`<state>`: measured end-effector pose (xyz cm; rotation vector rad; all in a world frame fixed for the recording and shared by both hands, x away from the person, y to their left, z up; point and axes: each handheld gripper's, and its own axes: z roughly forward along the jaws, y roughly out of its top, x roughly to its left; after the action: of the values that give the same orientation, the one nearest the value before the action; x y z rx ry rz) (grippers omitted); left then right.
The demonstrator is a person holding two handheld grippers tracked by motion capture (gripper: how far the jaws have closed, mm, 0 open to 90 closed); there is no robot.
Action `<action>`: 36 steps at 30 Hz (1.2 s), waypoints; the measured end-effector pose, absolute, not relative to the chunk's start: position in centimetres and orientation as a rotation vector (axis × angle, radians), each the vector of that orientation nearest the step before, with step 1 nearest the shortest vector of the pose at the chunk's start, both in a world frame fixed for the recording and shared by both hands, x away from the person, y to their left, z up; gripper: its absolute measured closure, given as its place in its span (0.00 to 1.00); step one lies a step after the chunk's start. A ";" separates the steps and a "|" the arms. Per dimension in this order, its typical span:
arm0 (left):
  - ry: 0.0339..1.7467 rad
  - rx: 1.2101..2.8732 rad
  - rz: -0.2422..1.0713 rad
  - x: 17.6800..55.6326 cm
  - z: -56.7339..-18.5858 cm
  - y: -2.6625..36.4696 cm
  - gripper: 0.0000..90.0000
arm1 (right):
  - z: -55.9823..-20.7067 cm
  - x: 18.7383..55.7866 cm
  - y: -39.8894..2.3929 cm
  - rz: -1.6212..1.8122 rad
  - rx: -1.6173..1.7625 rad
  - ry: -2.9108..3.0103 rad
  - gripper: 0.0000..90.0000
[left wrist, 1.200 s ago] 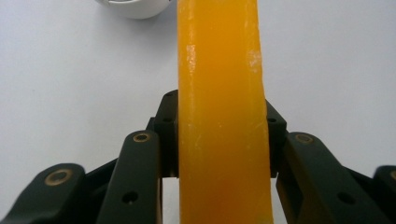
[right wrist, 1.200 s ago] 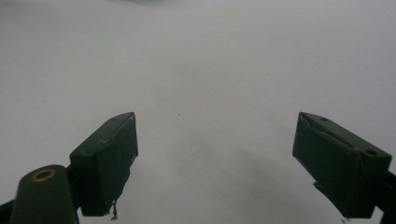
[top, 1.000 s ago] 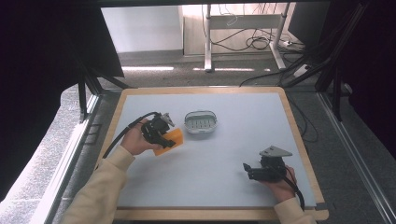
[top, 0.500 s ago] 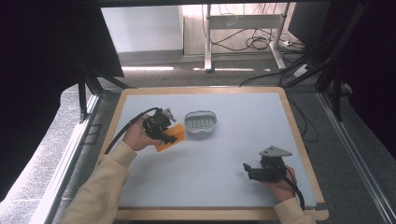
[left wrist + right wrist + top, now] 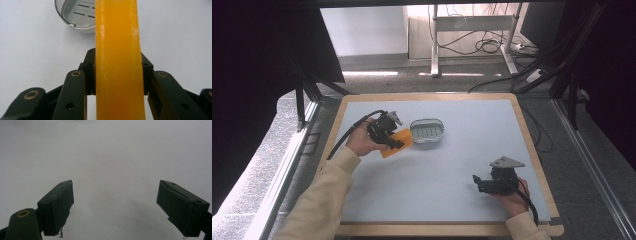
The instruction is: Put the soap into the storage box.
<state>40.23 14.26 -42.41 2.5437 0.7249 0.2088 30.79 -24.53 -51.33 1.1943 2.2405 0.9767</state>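
Orange bar [image 5: 117,62] in left gripper [image 5: 390,138]

No readable text in any view.
No labels, brands, numbers or signs legible on orange bar [image 5: 117,62], grey slotted dish [image 5: 427,131], table [image 5: 452,165] or either gripper body; surfaces plain.

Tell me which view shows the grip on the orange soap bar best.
The left gripper view: the translucent orange soap bar sits clamped between the left gripper and its jaws. The high view shows the bar small, beside the slotted grey oval soap dish. The right gripper view faces bare table.
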 end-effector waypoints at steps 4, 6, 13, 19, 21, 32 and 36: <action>0.703 2.538 0.198 40.6 -42.3 14.0 0.69 | -51.4 30.8 -24.5 0.975 1.194 2.241 0.16; 0.695 2.542 0.204 40.8 -42.2 13.8 0.69 | -51.4 30.8 -24.5 0.974 1.194 2.241 0.16; 0.676 2.538 0.204 41.4 -42.1 13.1 0.69 | -51.4 30.8 -24.6 0.970 1.195 2.242 0.16; 0.675 2.530 0.204 42.0 -41.9 12.6 0.69 | -51.5 30.8 -24.5 0.969 1.195 2.243 0.16; 0.666 2.536 0.210 42.2 -41.8 12.3 0.69 | -51.4 30.9 -24.5 0.968 1.195 2.242 0.16; 0.653 2.532 0.227 43.0 -41.4 11.3 0.69 | -51.4 30.8 -24.6 0.972 1.194 2.239 0.16; 0.648 2.535 0.231 43.3 -41.3 11.0 0.69 | -51.4 30.8 -24.6 0.973 1.194 2.238 0.16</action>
<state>43.33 10.98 -41.31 2.5345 0.6483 0.2309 30.85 -24.59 -51.38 1.1944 2.2384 0.9734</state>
